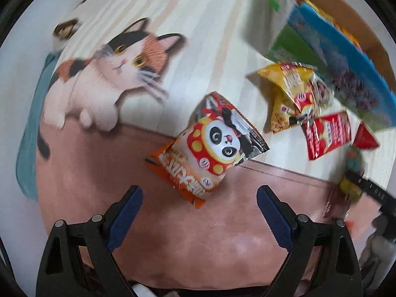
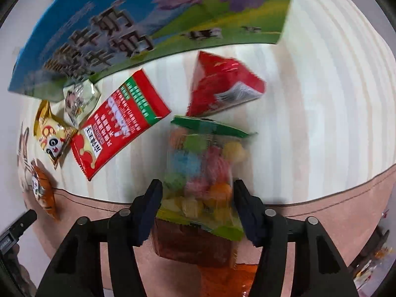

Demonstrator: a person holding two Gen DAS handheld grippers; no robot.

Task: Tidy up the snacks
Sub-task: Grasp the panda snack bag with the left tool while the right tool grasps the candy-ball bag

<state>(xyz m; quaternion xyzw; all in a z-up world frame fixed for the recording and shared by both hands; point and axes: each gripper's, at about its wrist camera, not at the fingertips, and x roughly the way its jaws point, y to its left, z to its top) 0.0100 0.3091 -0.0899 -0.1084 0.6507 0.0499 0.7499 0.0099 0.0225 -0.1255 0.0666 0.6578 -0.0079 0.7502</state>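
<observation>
A mat [image 1: 217,19] printed with a calico cat [image 1: 116,74] is spread flat, pale striped in its upper part and pink along its lower edge. A teal cloth [image 1: 29,123] is seen past the mat's left edge.

A home, it seems: a calico-cat printed mat [image 1: 111,74] covers the table, snack packets [image 1: 217,143] scattered on it beside a milk carton box [image 2: 148,24].
</observation>
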